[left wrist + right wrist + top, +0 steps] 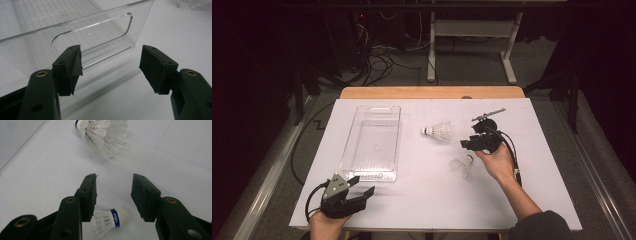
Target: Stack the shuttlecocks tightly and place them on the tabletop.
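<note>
The right gripper (113, 195) hangs over the near shuttlecock (110, 220) on the surface (422, 200), jaws half open, holding nothing. The left gripper (111, 68) waits wide open and empty beside the clear bin (373, 142). An off-centre closure may crush the feathers or flick the shuttlecock away.

Dim room, lit work surface.
White-topped table (542, 165) on grey carpet (472, 62); white desk frame (472, 30) and tangled cables (379, 57) behind.

Both grippers are chunky black things. The left gripper (361, 192), lower left of the high view, has a grey three-cornered plate on top and a black cable looping off it. The right gripper (468, 143), right of centre, trails a black cable too. Up close you get brass-ringed screw holes and flat black pads (75, 68). Dark sleeve at the lower right.
</note>
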The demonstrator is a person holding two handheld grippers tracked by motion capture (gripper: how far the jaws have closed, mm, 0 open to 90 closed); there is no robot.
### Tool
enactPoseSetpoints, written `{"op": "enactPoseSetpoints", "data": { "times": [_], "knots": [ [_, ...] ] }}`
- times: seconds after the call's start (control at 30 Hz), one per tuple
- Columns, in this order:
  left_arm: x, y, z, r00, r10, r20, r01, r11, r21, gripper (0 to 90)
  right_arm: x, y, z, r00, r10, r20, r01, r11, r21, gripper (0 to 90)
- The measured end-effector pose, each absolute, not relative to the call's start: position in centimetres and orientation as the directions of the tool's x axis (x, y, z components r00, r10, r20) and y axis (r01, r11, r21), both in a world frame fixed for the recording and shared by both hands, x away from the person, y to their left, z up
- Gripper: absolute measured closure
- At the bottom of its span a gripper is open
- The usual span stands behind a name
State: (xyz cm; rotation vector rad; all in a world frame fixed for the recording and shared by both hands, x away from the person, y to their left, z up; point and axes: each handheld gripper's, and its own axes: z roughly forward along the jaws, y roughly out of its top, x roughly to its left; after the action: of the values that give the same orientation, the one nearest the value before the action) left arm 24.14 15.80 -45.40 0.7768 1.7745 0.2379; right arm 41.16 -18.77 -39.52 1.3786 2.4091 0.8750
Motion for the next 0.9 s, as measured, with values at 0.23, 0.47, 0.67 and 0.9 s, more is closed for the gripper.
{"op": "enactPoseSetpoints", "data": {
  "times": [0.23,0.47,0.67,0.9],
  "knots": [
    [24.2,15.8,-45.4,-0.154,0.611,-0.777,0.382,0.762,0.523,35.3,40.0,-19.1,-39.2,-0.539,0.837,0.092,0.701,0.386,0.600,56.3],
    [24.2,15.8,-45.4,-0.153,0.614,-0.775,0.382,0.759,0.526,35.3,38.5,-19.0,-38.8,-0.552,0.829,0.087,0.689,0.396,0.607,56.2],
    [24.2,15.8,-45.4,-0.156,0.611,-0.776,0.382,0.762,0.523,35.2,37.4,-19.1,-39.2,-0.566,0.820,0.087,0.688,0.411,0.598,56.1],
    [24.2,15.8,-45.5,-0.150,0.617,-0.773,0.379,0.758,0.531,35.3,36.3,-19.1,-39.3,-0.582,0.808,0.094,0.677,0.417,0.606,56.0]
  ]
}}
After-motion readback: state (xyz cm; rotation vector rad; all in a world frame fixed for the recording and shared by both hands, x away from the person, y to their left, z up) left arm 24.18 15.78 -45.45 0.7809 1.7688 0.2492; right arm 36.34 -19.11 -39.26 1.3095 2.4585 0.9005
